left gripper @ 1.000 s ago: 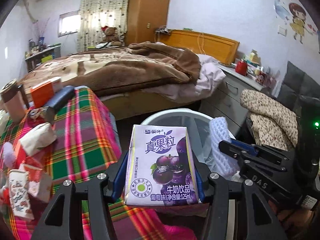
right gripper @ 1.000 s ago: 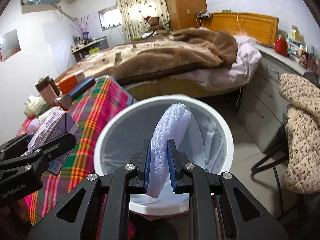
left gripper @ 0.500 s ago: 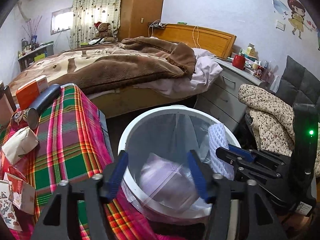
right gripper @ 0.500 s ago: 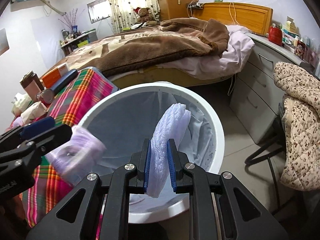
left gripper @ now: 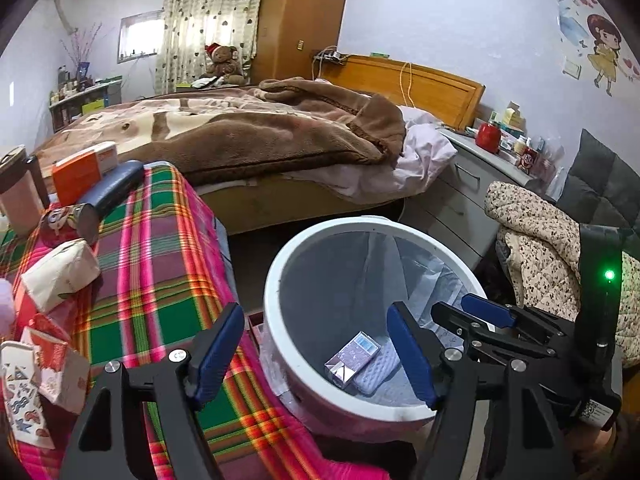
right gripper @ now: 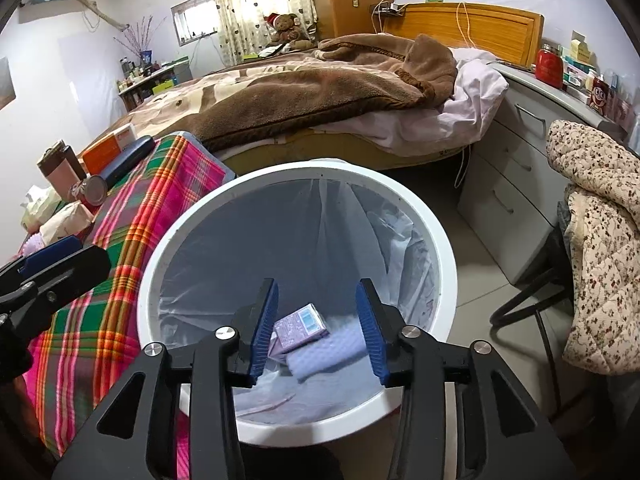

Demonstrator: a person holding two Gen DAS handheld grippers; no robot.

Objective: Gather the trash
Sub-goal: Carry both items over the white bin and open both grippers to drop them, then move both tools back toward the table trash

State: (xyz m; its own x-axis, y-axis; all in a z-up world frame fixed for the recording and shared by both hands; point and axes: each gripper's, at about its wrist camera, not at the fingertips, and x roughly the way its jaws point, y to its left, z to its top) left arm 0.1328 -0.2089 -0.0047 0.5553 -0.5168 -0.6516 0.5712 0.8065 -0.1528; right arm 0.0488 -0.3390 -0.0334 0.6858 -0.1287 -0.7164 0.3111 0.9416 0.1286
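Dropped since a second ago: purple drink carton [right gripper: 301, 325] and white foam pad [right gripper: 328, 354], both now lying at bin [right gripper: 448, 264] bottom, carton resting partly on pad. Both tongs just been opening, now hanging empty over bin: left gripper [left gripper: 316, 350] spread wide, right gripper [right gripper: 318, 326] about half open. Probably handling light: carton stiff-sided yet crushable, best pinched across broad faces; foam soft, compressible, taken anywhere. Counting: one carton, one pad, one bin. Lying at nine o'clock on plaid tablecloth [left gripper: 132, 280]: several packets, still awaiting collection.
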